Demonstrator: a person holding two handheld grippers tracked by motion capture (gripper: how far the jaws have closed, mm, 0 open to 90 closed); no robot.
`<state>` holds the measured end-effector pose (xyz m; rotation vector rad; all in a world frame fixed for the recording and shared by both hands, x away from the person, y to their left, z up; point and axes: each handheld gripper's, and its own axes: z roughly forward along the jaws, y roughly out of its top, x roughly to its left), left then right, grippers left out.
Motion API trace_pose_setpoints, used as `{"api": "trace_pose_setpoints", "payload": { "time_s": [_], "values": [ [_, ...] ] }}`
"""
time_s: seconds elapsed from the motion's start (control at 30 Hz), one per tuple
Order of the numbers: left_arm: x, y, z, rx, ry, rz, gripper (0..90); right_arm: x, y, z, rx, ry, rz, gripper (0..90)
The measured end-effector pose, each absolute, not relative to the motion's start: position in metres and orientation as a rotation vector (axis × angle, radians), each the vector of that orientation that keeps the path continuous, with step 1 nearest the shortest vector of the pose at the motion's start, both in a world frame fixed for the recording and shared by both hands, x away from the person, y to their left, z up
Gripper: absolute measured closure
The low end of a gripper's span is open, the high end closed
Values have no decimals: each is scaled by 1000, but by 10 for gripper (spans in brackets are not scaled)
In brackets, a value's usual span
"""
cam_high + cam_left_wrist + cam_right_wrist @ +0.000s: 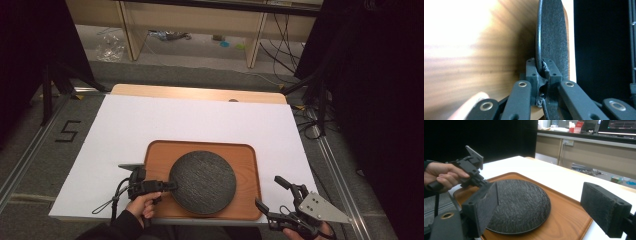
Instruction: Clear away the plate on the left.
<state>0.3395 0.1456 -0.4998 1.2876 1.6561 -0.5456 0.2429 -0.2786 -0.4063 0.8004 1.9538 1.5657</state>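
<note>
A round dark grey plate (202,182) lies on a wooden tray (247,155) at the near middle of the white table. My left gripper (169,186) is shut on the plate's left rim; in the left gripper view its pads (532,72) clamp the plate (552,37) edge-on above the tray (486,57). My right gripper (270,194) is open off the tray's near right corner, holding nothing. In the right gripper view its pads (607,210) stand wide apart in front of the plate (521,205) and tray (566,217), with the left gripper (485,183) beyond.
The white table surface (190,117) has bare room behind and beside the tray. A wooden board edge (200,93) runs along the far side. Shelving legs and cables stand on the floor beyond. The table's near edge is close to both hands.
</note>
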Motion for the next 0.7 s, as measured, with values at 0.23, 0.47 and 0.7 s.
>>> {"api": "trace_pose_setpoints", "payload": {
  "time_s": [0.23,0.47,0.7],
  "values": [
    [330,143,-503,1307,1669,-527,818,242,-277,-406,802,1938,1571,158],
    [322,142,-504,1271,1700,-500,808,243,-276,-408,798,1937,1599,158],
    [320,147,-505,1309,1741,-488,788,242,-278,-406,801,1950,1567,158]
  ]
}}
